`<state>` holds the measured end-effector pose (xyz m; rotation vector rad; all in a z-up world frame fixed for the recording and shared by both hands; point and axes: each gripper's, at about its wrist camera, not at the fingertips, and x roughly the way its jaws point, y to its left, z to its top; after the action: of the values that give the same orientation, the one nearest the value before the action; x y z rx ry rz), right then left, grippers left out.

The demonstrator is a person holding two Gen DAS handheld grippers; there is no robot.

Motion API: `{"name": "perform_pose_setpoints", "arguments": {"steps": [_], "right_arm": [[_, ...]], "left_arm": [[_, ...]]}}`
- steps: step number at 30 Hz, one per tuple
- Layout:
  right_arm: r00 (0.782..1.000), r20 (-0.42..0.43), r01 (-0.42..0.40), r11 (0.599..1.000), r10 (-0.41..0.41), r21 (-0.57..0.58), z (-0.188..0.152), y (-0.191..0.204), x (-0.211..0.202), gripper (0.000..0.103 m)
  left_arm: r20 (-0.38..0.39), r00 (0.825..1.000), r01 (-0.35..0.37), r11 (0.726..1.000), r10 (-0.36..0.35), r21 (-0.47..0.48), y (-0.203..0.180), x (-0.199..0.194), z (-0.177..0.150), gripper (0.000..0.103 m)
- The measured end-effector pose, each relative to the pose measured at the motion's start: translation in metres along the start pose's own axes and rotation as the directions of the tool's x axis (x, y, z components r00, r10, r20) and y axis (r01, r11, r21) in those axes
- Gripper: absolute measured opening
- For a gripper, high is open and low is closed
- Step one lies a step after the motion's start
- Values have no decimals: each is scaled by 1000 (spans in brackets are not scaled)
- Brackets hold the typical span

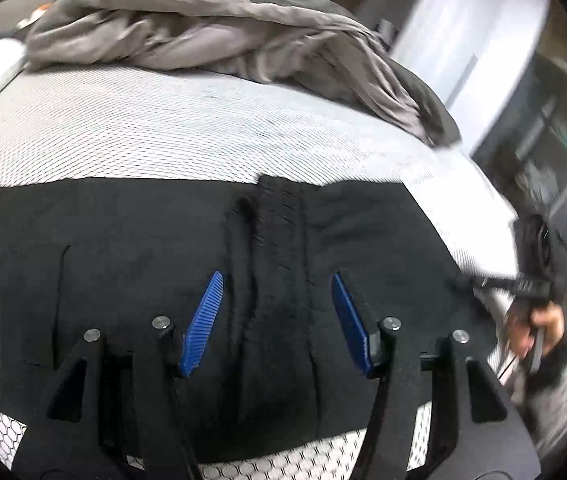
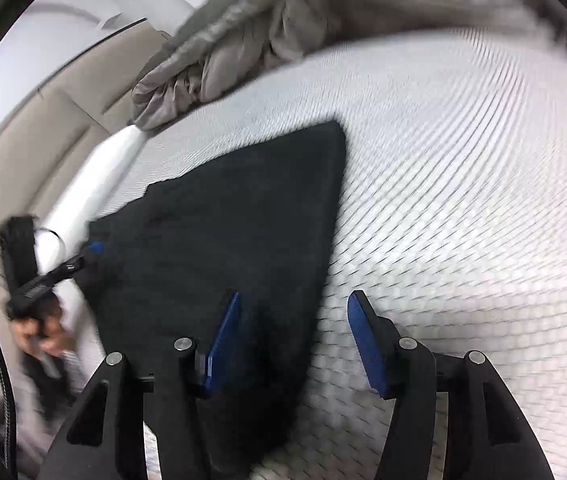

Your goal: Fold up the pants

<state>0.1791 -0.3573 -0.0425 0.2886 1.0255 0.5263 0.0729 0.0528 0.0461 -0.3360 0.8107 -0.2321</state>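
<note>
- Your left gripper hangs just over the black pants, its 2 blue pads spread apart with nothing pinched — the ribbed waistband strip runs up between them, but neither pad presses on it.
- The pants lie folded flat on the white honeycomb-patterned mattress, near its front edge; in your left view they fill the lower half, with a pocket slit toward the left.
- Your right gripper is also spread: one pad sits over the right edge of the pants, the other over bare mattress, and no cloth is clamped between them.
- From the right view the pants read as 1 dark, roughly triangular slab, its far corner pointing toward the crumpled grey blanket.
- That grey blanket is heaped along the far side of the mattress, well apart from the pants.
- In the left view you can see your right hand at the right edge, gripping the handle of its tool just past the pants' right side.
- In the right view your left hand shows at the left edge, its tool's blue tip at the pants' left edge — whether it touches the cloth there I cannot tell, as the picture is blurred.
</note>
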Motion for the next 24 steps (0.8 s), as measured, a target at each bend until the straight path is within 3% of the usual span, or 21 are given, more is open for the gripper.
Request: {"name": "perform_pose_setpoints", "arguments": {"steps": [1, 2, 3, 4, 6, 8, 10, 12, 13, 15, 18, 21, 24], "right_arm": [[999, -14, -38, 999, 38, 37, 4, -6, 9, 56], [998, -7, -55, 997, 55, 53, -2, -4, 14, 46], [999, 9, -52, 997, 52, 51, 2, -3, 20, 21], [998, 15, -54, 997, 53, 59, 9, -5, 21, 14], [998, 44, -54, 996, 51, 72, 14, 0, 17, 9], [994, 106, -17, 999, 13, 38, 27, 1, 0, 9], [994, 102, 34, 998, -39, 51, 40, -10, -11, 12], [979, 69, 189, 981, -192, 44, 42, -20, -6, 37], [965, 62, 250, 967, -253, 49, 45, -20, 3, 39], [962, 82, 255, 965, -259, 55, 39, -24, -4, 39], [937, 151, 323, 946, -316, -27, 29, 1, -24, 40], [943, 175, 314, 934, -285, -170, 10, 45, -26, 42], [959, 167, 268, 925, -229, -269, -7, 83, -6, 42]], "left_arm": [[6, 1000, -7, 1000, 7, -16, 2, 1, 1, 54], [11, 1000, -17, 999, 17, -34, 6, 4, 5, 54], [17, 1000, -23, 999, 24, -46, 10, 3, 5, 54], [26, 999, -34, 998, 35, -57, 16, 0, 5, 54], [36, 998, -46, 997, 48, -58, 17, -5, 1, 54], [34, 998, -56, 997, 58, -61, 21, -6, -1, 54], [20, 997, -69, 996, 70, -63, 25, -4, -3, 54], [8, 995, -100, 993, 100, -56, 24, -2, -5, 54], [9, 993, -113, 992, 114, -48, 20, 0, -5, 54], [25, 991, -128, 992, 128, -23, 11, 0, -4, 54], [46, 994, -99, 993, 96, 64, -23, 3, 1, 55], [26, 999, -27, 983, 22, 181, -73, 22, -5, 61], [-59, 998, 39, 954, -22, 296, -120, 58, -19, 61]]}}
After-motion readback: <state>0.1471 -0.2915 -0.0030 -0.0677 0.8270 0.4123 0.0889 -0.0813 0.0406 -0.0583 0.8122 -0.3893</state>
